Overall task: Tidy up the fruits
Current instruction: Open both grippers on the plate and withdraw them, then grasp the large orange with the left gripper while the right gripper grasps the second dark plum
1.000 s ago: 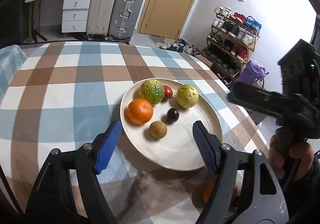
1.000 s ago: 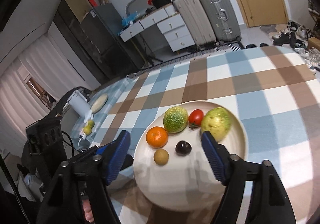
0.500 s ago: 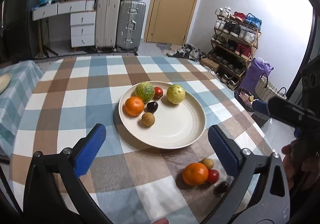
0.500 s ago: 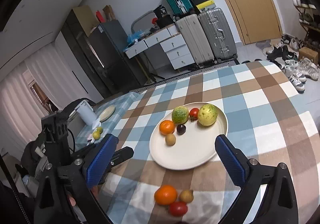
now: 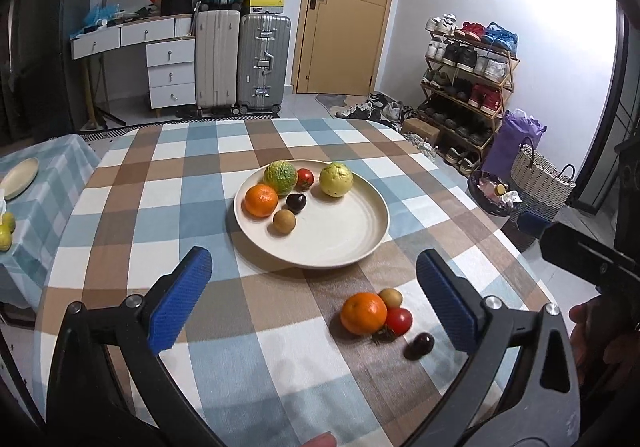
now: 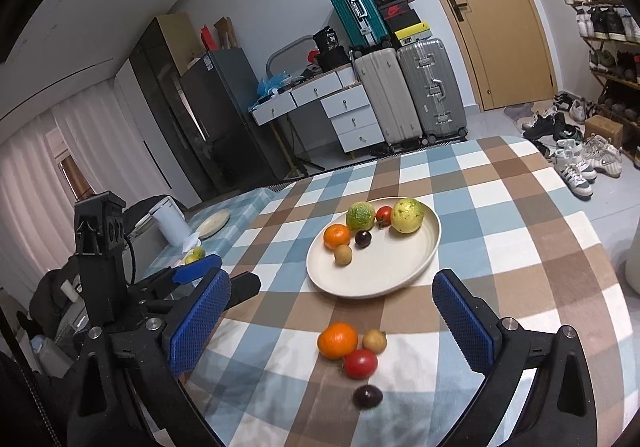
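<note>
A cream plate (image 5: 340,243) (image 6: 384,279) on the checked table holds an orange (image 5: 261,200), a green citrus (image 5: 280,172), a tomato (image 5: 305,177), a yellow guava (image 5: 336,179), a dark plum (image 5: 296,202) and a brown fruit (image 5: 284,221). In front of the plate on the cloth lie an orange (image 5: 363,312) (image 6: 337,340), a brown fruit (image 6: 374,340), a tomato (image 6: 360,363) and a dark plum (image 6: 367,396). My left gripper (image 5: 314,303) is open and empty, held back above the near table. My right gripper (image 6: 332,323) is open and empty above the loose fruits.
A side table at the left carries a small plate (image 5: 18,177) and yellow-green fruits (image 5: 5,231). A shoe rack (image 5: 468,87), a purple bag and baskets (image 5: 540,183) stand right of the table. Suitcases and drawers stand at the back wall.
Both grippers have pulled back and up from the plate. The four loose fruits on the cloth in front of the plate have come into view.
</note>
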